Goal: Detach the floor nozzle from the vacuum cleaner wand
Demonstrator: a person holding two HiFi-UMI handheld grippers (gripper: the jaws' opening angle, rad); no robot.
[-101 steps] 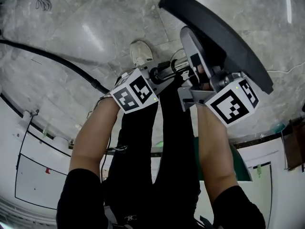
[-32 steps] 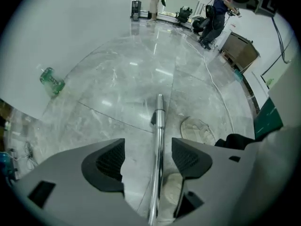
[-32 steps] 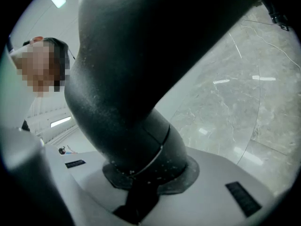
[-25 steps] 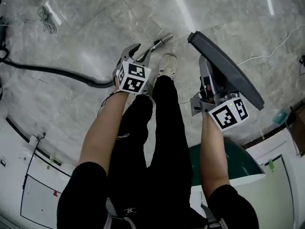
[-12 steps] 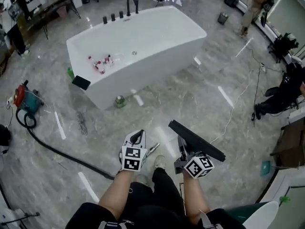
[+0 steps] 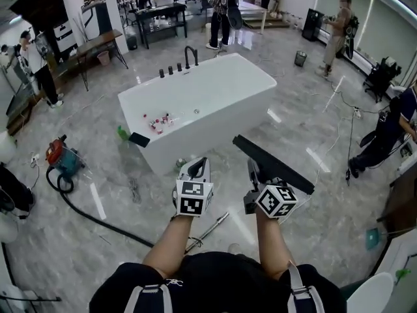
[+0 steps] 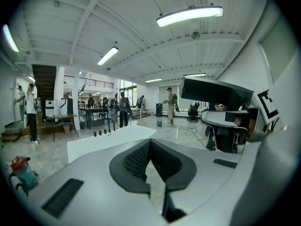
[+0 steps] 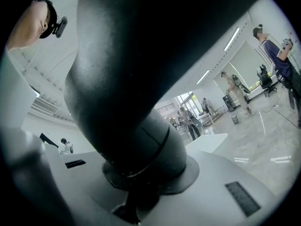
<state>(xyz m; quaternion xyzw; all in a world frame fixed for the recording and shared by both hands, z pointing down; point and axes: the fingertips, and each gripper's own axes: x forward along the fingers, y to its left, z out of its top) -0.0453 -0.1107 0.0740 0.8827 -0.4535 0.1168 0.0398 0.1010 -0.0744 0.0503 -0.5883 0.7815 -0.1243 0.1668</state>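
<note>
We rate the dark grey plastic floor nozzle (image 6: 276, 166) stiff, light: right hand-held gripper (image 6: 255, 178) pinches its neck; left hand-held gripper (image 7: 150, 146) pressed together.

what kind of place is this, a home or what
Likely a big open studio or test hall, not a home: a white bathtub stands alone mid-floor, work desks line the back, and strip lights hang from a high ceiling.

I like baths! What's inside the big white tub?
Small red and white things lie in the tub, too small to name. Its near wall hides part of the bottom.
</note>
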